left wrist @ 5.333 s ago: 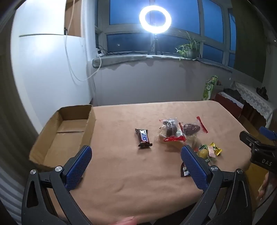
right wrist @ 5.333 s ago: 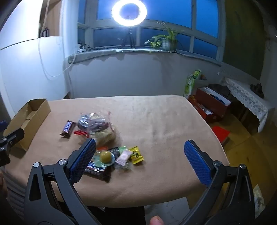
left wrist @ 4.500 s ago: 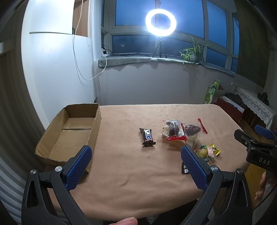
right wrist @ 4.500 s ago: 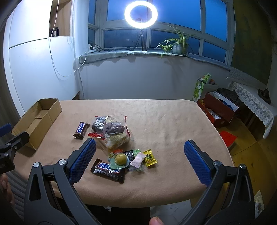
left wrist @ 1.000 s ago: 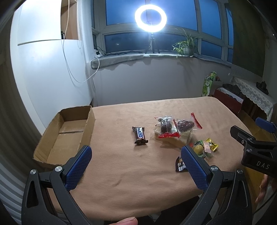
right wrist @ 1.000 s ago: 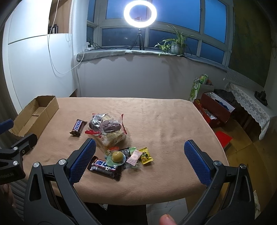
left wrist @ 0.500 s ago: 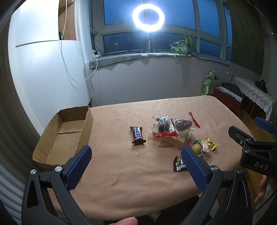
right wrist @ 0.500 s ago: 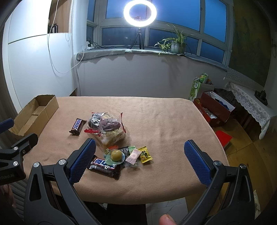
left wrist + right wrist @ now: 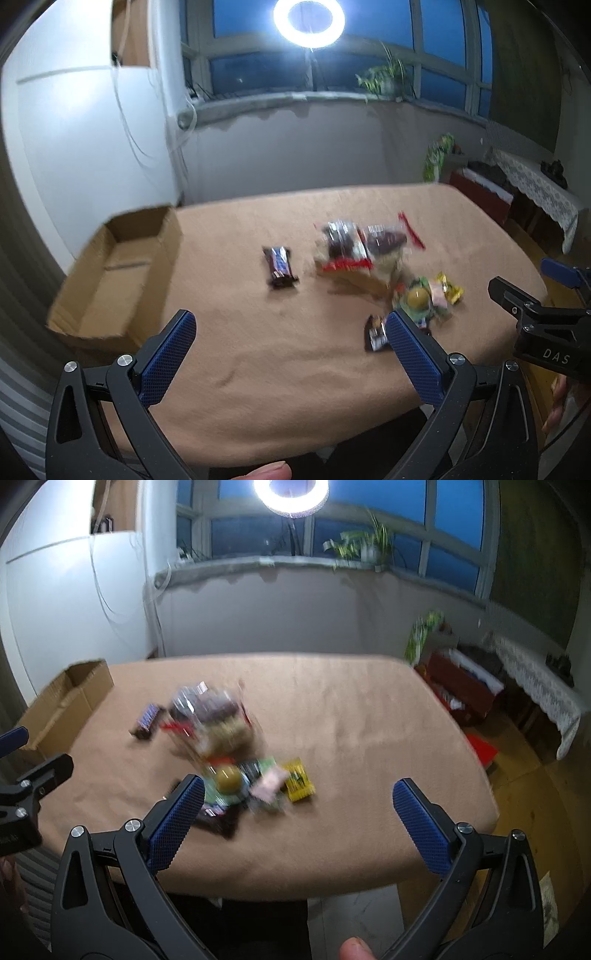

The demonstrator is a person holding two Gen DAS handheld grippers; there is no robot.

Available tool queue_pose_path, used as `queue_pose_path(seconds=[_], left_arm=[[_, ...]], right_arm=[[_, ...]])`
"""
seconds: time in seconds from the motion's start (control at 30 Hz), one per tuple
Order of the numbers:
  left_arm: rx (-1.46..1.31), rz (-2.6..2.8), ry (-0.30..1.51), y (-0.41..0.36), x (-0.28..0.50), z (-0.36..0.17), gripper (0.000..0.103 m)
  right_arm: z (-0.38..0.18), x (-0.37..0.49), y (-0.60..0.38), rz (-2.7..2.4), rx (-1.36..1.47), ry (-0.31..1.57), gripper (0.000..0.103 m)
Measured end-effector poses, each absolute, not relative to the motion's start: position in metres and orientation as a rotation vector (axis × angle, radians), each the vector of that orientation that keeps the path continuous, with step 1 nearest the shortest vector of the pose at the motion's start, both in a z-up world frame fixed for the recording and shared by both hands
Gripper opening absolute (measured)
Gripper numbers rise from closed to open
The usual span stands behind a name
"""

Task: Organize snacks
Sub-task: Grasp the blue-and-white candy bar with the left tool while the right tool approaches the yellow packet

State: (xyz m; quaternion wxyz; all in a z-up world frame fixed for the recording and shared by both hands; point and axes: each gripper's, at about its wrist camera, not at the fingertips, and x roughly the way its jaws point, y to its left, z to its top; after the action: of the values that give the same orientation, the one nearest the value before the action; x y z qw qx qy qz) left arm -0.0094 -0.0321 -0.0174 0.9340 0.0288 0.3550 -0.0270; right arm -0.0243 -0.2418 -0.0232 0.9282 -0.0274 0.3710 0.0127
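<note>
A dark Snickers bar (image 9: 279, 267) lies mid-table; it also shows in the right wrist view (image 9: 147, 720). Right of it sit clear bags of dark snacks (image 9: 364, 248), also in the right wrist view (image 9: 216, 716). Nearer the front edge is a heap of small wrapped sweets with a yellow ball (image 9: 419, 298), also in the right wrist view (image 9: 229, 780), and a second dark bar (image 9: 376, 332). An open cardboard box (image 9: 110, 273) stands at the table's left edge. My left gripper (image 9: 291, 354) is open and empty above the front edge. My right gripper (image 9: 299, 823) is open and empty, right of the sweets.
The tan tablecloth (image 9: 258, 350) covers the table. A ring light (image 9: 308, 22) and a potted plant (image 9: 386, 79) stand on the window sill behind. A red crate (image 9: 461, 690) and a lace-covered side table (image 9: 535, 686) stand on the floor at right.
Both views have moved closer to the table and tilted down, and the frames are now motion-blurred. The snacks and the box lie where they were.
</note>
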Motion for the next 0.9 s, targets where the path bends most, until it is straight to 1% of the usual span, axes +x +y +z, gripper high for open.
queue_pose_path(seconds=[0.13,0.3,0.47,0.7,0.83,0.9], left_arm=[[0.016,-0.133,0.790,-0.036,0.000,-0.043,0.102],[-0.005,-0.193,0.854,-0.044,0.017,-0.073,0.102],[0.017,-0.305,0.835,-0.065,0.022,-0.082,0.102],[0.075,-0.418,0.809,-0.092,0.031,-0.096,0.102],[0.060,-0.446,0.822,-0.098,0.032,-0.101,0.102],[0.044,-0.451,0.830,-0.102,0.033,-0.104,0.102]], right_arm=[[-0.057,-0.021,-0.260,0.086,0.002,0.853,0.103],[-0.084,-0.017,-0.264,0.141,-0.007,0.892,0.103],[-0.098,0.005,-0.275,0.187,0.005,0.907,0.103],[-0.107,0.039,-0.286,0.260,-0.072,0.896,0.103],[-0.105,0.046,-0.295,0.305,-0.079,0.891,0.099],[-0.106,0.051,-0.297,0.332,-0.068,0.895,0.089]])
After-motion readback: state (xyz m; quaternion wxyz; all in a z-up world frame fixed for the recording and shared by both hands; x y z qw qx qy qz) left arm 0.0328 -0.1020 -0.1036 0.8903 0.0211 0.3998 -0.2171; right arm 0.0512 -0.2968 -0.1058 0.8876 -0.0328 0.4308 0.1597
